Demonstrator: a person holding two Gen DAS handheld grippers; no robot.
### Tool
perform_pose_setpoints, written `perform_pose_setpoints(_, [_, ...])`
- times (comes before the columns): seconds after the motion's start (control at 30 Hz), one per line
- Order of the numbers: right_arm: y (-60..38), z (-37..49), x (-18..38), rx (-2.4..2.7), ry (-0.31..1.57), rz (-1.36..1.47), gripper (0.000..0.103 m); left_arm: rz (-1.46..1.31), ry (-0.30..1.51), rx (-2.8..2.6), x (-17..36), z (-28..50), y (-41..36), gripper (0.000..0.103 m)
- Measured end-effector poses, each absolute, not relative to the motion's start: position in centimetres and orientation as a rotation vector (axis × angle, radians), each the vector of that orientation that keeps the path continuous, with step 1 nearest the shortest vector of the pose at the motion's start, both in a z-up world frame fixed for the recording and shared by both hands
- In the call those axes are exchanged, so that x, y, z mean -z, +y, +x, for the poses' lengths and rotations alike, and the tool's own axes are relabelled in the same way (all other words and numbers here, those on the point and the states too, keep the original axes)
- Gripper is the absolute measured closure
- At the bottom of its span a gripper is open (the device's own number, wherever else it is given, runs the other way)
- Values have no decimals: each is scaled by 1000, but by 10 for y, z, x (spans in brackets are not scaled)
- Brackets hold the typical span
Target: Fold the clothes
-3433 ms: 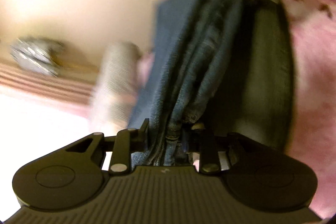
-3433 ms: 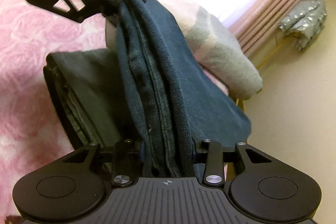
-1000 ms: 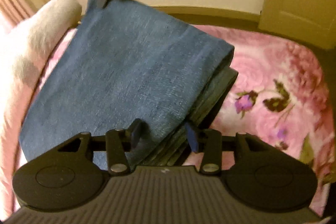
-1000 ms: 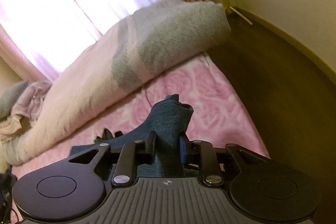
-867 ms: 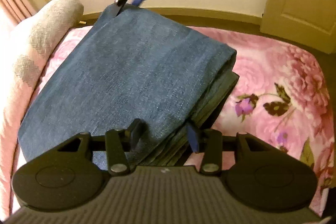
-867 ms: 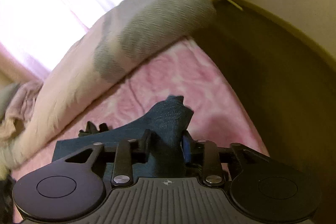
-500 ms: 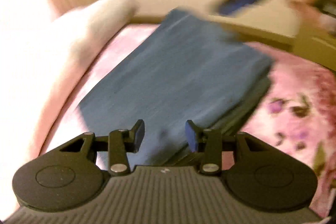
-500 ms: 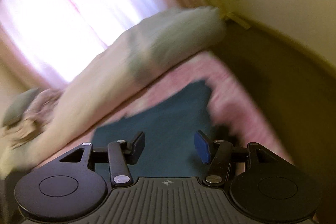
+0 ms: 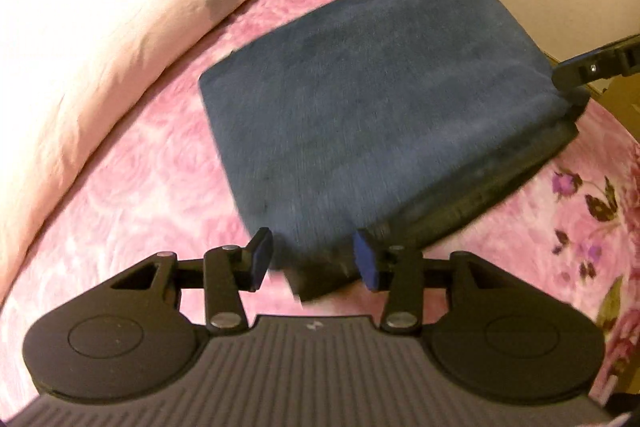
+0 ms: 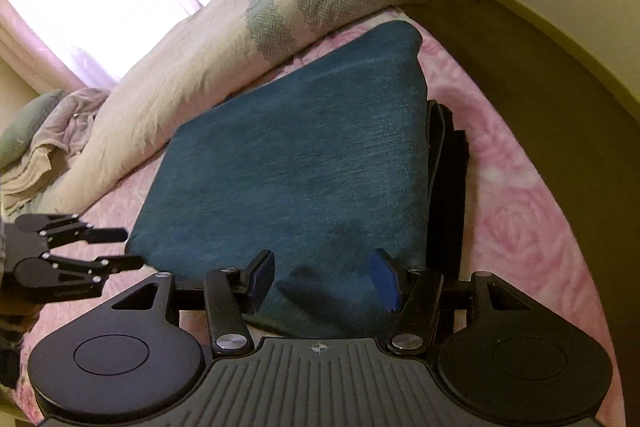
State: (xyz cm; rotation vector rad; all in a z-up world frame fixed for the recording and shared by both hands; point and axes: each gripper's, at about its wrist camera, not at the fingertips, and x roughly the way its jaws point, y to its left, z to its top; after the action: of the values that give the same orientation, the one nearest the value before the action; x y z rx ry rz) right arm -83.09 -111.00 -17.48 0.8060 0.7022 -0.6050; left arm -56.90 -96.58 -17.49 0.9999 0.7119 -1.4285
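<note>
A folded pair of blue jeans (image 9: 380, 99) (image 10: 304, 155) lies flat on a dark folded garment (image 9: 500, 187) (image 10: 450, 163) on the pink floral bedspread (image 9: 140, 207). My left gripper (image 9: 314, 261) hovers at the pile's near corner with its jaws opening. Its pads do not press on the cloth. In the right wrist view my left gripper (image 10: 128, 247) sits just off the jeans' left corner. My right gripper (image 10: 322, 277) is open above the jeans' near edge and holds nothing. One of its fingers (image 9: 588, 67) shows beside the far right corner.
A rolled cream and grey duvet (image 9: 100, 27) (image 10: 200, 67) runs along the bed beside the pile. Crumpled pale clothes (image 10: 52, 131) lie at the far left. Dark floor (image 10: 540, 67) and a wall border the bed's edge on the right.
Both grippers let go of the jeans: the right released the raised corner and opened. The jeans now lie flat on the dark garment, and both grippers have drawn back to the pile's edges.
</note>
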Motion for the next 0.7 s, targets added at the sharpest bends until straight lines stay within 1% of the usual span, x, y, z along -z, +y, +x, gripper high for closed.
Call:
perform_pose_setpoints(0.03, [-1102, -831, 171, 614, 709, 796, 38, 994, 724, 1410, 174, -571, -956, 58])
perform_pose_setpoints(0.07, [-1094, -831, 168, 624, 716, 787, 17, 988, 735, 1395, 172, -573, -946, 51])
perform_pose_setpoints(0.1, [-1085, -831, 165, 633, 722, 777, 12, 982, 744, 1380, 170, -575, -938, 46])
perform_pose_setpoints(0.13, [-1077, -831, 161, 641, 731, 768, 11, 978, 749, 1372, 168, -578, -931, 38])
perform_pose_setpoints(0.17, [-1068, -831, 159, 648, 746, 764, 11, 975, 754, 1363, 166, -580, -924, 32])
perform_pose_setpoints(0.2, [-1059, -830, 156, 656, 761, 759, 11, 975, 758, 1354, 164, -583, -919, 30])
perform_pose_setpoints(0.23, [-1050, -830, 153, 663, 776, 754, 11, 974, 763, 1345, 161, -586, -913, 23])
perform_pose_setpoints(0.27, [-1041, -830, 150, 670, 791, 750, 11, 968, 776, 1338, 159, -588, -907, 21])
perform_pose_setpoints(0.33, [-1023, -829, 144, 687, 816, 742, 11, 946, 819, 1325, 154, -588, -897, 10])
perform_pose_setpoints(0.43, [-999, -834, 126, 747, 801, 756, 11, 836, 933, 1318, 148, -578, -879, 10])
perform_pose_setpoints(0.63, [-942, -834, 82, 866, 780, 703, 11, 699, 994, 1325, 121, -566, -834, 10])
perform_pose_setpoints(0.7, [-924, -830, 71, 877, 788, 686, 11, 699, 952, 1377, 104, -570, -822, 10])
